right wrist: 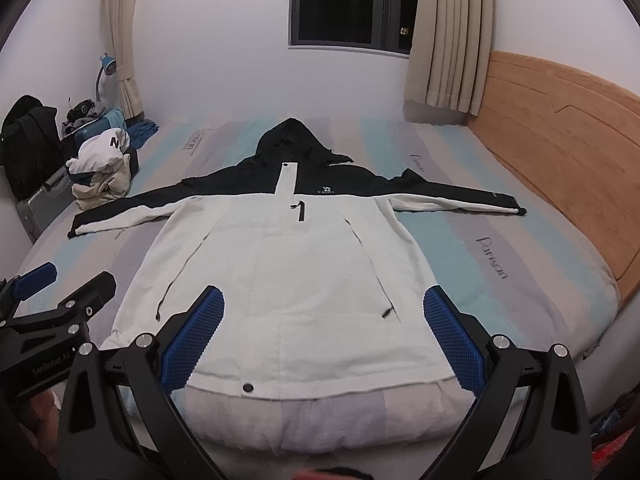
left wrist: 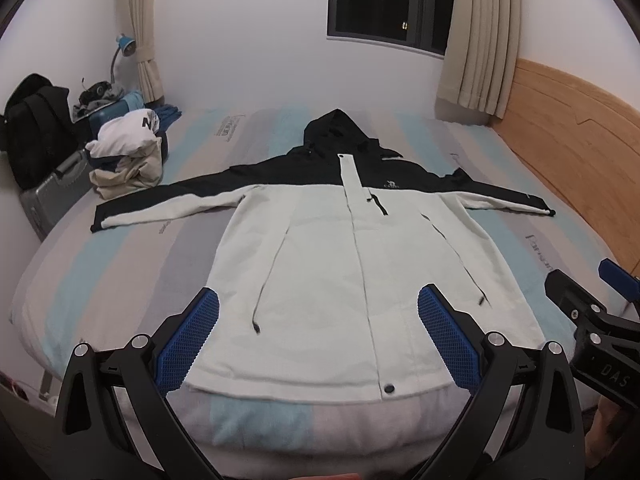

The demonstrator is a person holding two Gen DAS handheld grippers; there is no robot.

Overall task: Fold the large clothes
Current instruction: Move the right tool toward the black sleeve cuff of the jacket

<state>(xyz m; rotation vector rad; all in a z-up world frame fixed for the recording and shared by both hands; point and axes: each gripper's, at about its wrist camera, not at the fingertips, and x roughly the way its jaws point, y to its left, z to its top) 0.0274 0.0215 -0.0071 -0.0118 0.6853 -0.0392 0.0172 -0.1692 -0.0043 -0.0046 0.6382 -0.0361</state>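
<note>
1. Lying face up across the middle of both frames, the jacket (left wrist: 320, 264) is spread flat on the striped bed (left wrist: 120, 264), hood (left wrist: 332, 128) toward the top of the frame under the window, hem along the bottom edge of the mattress, both sleeves stretched out to left and right.
2. The left gripper (left wrist: 319, 320) hovers above the hem at the bottom centre of its own view, its blue pads (left wrist: 188, 344) spread wide apart with nothing between them.
3. The right gripper (right wrist: 324, 322) hangs the same way at the bottom of its view, jaws wide apart and empty; neither touches the cloth as far as I can tell.
4. Handling, as a judgement: the shell looks thick and possibly padded, so soft but bulky, heavier than a shirt. Its surface may be smooth enough to slip from a shallow pinch, and a fold will likely spring back unless pressed.
5. Where to hold: the cuff of the sleeve at frame left (left wrist: 100, 222) and the cuff at frame right (left wrist: 548, 211) look the firmest edges for bringing the arms over the chest. Later, the hem corners suit lifting the body toward the hood.
6. Bite deep across a seam, not thin single cloth.
7. The pile of clothes (left wrist: 128, 156) at upper left sits near one sleeve; keep the fold clear of it.
</note>
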